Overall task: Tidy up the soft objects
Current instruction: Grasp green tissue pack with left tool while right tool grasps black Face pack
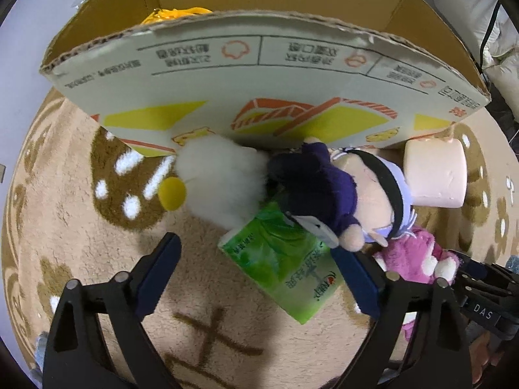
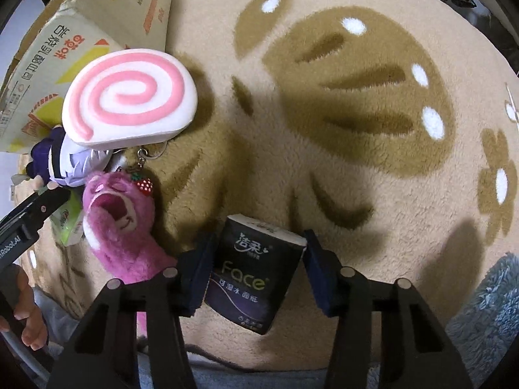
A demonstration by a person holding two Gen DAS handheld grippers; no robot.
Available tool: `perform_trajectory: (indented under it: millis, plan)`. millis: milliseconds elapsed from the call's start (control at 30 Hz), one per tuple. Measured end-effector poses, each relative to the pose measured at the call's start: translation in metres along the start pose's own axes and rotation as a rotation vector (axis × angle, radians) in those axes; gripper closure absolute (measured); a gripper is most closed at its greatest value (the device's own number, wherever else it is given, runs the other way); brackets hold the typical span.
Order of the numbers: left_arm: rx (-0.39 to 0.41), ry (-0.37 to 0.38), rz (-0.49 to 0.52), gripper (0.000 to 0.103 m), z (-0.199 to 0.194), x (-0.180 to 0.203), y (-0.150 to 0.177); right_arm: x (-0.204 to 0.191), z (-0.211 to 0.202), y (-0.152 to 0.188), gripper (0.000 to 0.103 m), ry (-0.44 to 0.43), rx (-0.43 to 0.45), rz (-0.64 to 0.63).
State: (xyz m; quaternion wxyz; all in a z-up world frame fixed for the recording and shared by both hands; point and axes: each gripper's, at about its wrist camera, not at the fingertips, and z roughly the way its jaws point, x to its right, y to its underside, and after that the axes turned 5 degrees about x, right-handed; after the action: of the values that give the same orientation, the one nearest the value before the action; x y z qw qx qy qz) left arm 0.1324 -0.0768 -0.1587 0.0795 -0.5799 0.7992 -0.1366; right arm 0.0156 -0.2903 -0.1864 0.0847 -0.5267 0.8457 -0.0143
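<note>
Right hand-held gripper (image 2: 256,269) straddling black tissue pack (image 2: 254,275) on rug (image 2: 356,194), left pad touching, right pad apart: not yet pinched. Left hand-held gripper (image 1: 256,278) spread over green tissue pack (image 1: 285,262), beside cardboard box (image 1: 259,74), likely destination.
</note>
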Motion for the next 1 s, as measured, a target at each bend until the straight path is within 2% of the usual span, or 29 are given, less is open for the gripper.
perform_trajectory:
  millis: [200,333,633,800,1000]
  plan:
    - [-0.018,0.048,-0.026,0.025,0.001,0.0,0.004,-0.001,-0.007,0.001,0.049,-0.038,0.032,0.006]
    - [-0.031,0.081,-0.032,0.03,0.005,0.003,0.009,-0.008,-0.017,-0.003,0.049,-0.058,0.071,0.0]
    - [-0.015,0.082,-0.041,0.034,0.01,0.007,0.014,-0.024,-0.046,-0.009,0.05,-0.132,0.198,-0.03]
    - [0.02,0.078,-0.053,0.046,-0.001,-0.001,0.017,-0.031,-0.066,-0.009,0.05,-0.172,0.276,-0.054]
    - [0.062,0.062,-0.053,0.059,-0.014,-0.006,0.022,-0.035,-0.087,-0.01,0.05,-0.268,0.381,-0.094]
